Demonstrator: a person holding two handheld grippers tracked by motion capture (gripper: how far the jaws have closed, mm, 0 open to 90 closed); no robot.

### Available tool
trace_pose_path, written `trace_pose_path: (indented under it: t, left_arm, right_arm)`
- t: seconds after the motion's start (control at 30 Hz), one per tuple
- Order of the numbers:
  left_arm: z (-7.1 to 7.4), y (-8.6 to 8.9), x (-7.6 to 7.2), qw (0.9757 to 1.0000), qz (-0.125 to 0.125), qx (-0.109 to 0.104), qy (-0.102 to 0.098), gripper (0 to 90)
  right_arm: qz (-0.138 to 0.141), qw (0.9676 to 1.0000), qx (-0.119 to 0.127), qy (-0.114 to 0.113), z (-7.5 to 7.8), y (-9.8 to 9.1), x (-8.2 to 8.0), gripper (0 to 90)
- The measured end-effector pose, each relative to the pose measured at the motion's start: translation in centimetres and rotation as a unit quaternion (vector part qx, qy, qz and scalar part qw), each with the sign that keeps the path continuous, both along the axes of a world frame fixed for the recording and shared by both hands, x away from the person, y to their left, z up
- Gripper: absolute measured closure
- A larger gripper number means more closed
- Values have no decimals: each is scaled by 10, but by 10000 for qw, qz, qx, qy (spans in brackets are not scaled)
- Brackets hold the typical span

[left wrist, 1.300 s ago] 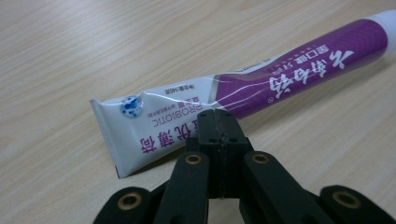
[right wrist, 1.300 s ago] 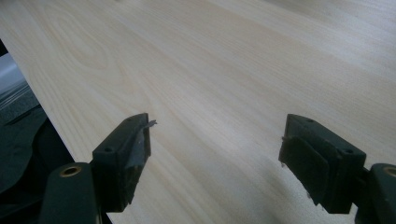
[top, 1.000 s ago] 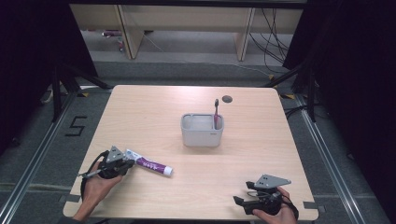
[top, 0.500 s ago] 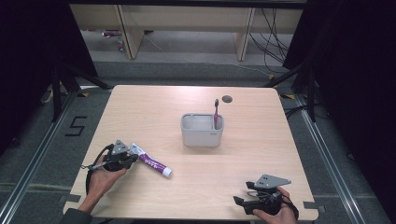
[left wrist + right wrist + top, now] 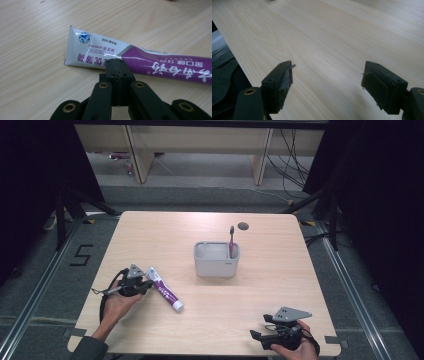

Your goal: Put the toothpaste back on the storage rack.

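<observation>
A white and purple toothpaste tube [image 5: 165,291] lies flat on the wooden table [image 5: 280,280], left of centre, its cap towards the front. My left gripper [image 5: 148,284] is shut, its tips touching the tube's [image 5: 140,60] near long edge close to the crimped end. In the left gripper view the jaws of that gripper [image 5: 117,66] are pressed together, and I see nothing between them. My right gripper [image 5: 257,336] rests at the front right of the table. It [image 5: 328,77] is open with bare wood between its fingers.
A grey rectangular holder [image 5: 216,266] stands mid-table with a pink toothbrush [image 5: 231,240] upright in its right end. A dark round hole [image 5: 243,226] sits near the table's far edge. The table's front edge lies just behind the right gripper.
My left gripper has moved forward and right against the tube. The tube's crimped end has swung away from me, so it lies at a steeper angle. The right gripper has stayed put.
</observation>
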State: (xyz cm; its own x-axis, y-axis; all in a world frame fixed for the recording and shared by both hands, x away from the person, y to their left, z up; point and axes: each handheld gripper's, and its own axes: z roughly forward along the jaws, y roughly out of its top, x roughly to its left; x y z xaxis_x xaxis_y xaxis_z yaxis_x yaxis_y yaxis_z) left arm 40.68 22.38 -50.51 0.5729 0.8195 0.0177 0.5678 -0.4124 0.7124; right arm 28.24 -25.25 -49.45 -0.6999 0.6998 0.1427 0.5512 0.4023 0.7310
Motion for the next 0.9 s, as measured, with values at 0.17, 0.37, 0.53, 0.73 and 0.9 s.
trace_pose_path:
  t: [0.17, 0.37, 0.53, 0.73, 0.9]
  left_arm:
    - [1, -6, 7, 10000, -25, -6, 17, 897]
    - [3, -16, 15, 10000, -91, 12, 37, 897]
    - [4, -23, 18, 9999, -145, 27, 46, 897]
    - [4, -28, 21, 9998, -174, 11, 67, 896]
    - [6, -24, 19, 9996, -195, -75, 178, 880]
  right_arm:
    - [7, 10000, 13, -2, 0, 0, 0, 247]
    - [0, 10000, 12, -14, 0, 0, 0, 246]
    - [25, 10000, 33, 5, 0, -1, 0, 246]
    - [-13, 10000, -1, -3, 1, -2, 0, 246]
    - [-4, 10000, 1, 2, 1, -2, 0, 246]
